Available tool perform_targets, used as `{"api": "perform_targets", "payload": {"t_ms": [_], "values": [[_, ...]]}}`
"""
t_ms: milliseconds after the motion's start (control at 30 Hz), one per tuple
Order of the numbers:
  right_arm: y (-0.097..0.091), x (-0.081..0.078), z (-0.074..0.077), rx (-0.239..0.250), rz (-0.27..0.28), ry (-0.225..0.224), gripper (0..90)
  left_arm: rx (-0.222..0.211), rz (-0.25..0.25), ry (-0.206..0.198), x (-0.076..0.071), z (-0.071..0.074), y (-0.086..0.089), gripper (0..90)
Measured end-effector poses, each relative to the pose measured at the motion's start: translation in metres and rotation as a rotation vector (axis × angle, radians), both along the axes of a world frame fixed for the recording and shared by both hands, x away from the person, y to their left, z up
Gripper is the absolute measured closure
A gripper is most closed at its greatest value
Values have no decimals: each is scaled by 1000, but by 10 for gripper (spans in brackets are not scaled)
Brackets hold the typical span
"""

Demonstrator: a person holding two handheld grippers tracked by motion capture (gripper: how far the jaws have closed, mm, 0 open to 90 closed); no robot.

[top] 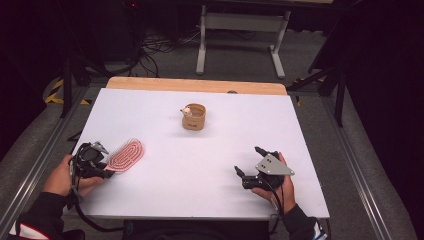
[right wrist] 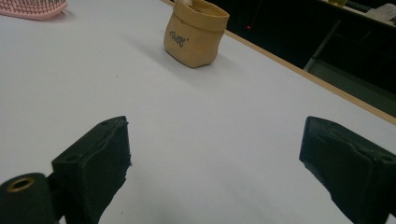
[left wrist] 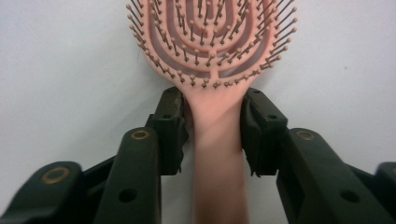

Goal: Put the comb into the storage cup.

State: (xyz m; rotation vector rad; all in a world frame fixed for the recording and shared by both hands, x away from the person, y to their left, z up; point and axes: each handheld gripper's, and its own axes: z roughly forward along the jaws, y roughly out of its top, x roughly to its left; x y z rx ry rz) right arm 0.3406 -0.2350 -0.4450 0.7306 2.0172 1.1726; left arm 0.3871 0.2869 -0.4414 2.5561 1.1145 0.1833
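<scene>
A pink paddle hairbrush (top: pixel 126 155) lies bristles up at the table's left side. My left gripper (top: pixel 107 172) is shut on its handle: in the left gripper view both pads press the handle just below the brush head (left wrist: pixel 212 42), with the left gripper (left wrist: pixel 214 109) straddling it. My right gripper (top: pixel 248 160) rests at the front right, open, and the right gripper (right wrist: pixel 215 154) has bare table between its jaws. A small tan fabric pouch (top: pixel 194 117) stands upright at the far middle, with something pale poking out of it. The same pouch (right wrist: pixel 195 32) and the brush's edge (right wrist: pixel 32 8) lie ahead of the right gripper.
The white table top (top: pixel 200 200) has a wooden strip (top: pixel 195 85) along its far edge. Beyond it stand a grey metal frame (top: pixel 240 30) and cables on the floor. Metal rails run along both sides of the table.
</scene>
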Motion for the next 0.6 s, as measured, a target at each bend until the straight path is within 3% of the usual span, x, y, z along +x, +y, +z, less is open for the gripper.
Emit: {"api": "perform_targets", "payload": {"t_ms": [167, 400, 600], "values": [[-1, 1, 0, -1, 0, 4, 93, -3, -7, -31, -4, -1, 0, 691], [-2, 1, 0, 3, -3, 1, 94, -37, 21, -84, -12, -4, 3, 694], [-5, 1, 1, 13, -12, -5, 94, -38, 36, -131, -15, -5, 2, 695]]}}
